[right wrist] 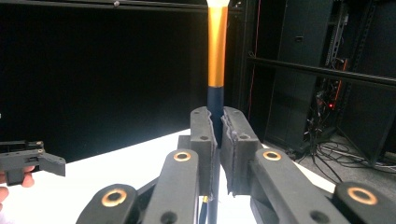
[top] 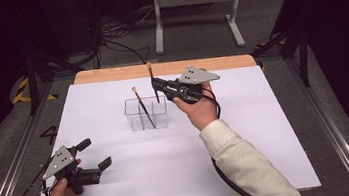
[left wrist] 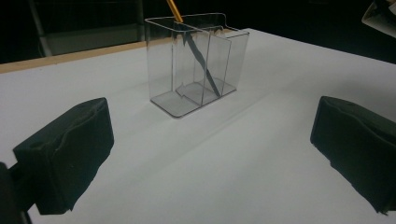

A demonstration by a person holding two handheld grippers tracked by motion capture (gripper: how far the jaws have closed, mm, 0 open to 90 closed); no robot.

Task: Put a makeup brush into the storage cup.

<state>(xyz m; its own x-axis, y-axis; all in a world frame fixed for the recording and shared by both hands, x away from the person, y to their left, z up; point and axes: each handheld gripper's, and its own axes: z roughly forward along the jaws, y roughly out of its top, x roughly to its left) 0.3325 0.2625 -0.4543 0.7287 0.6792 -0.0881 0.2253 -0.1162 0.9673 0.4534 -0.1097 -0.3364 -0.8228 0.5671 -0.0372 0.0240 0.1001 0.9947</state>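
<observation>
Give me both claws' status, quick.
Left claw: open, holding nothing, above the white table cover.
Right claw: shut on a brush, over the clear organizer.

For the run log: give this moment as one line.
right gripper: shut on brush over clear organizer | left gripper: open, idle | second brush: in organizer

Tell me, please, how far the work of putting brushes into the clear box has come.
Done: one dark-handled brush leans inside the clear plastic divided box. In hand: the right gripper is shut on a second brush, upright above the box. Left: lowering and releasing it. The left gripper is open, empty.
</observation>
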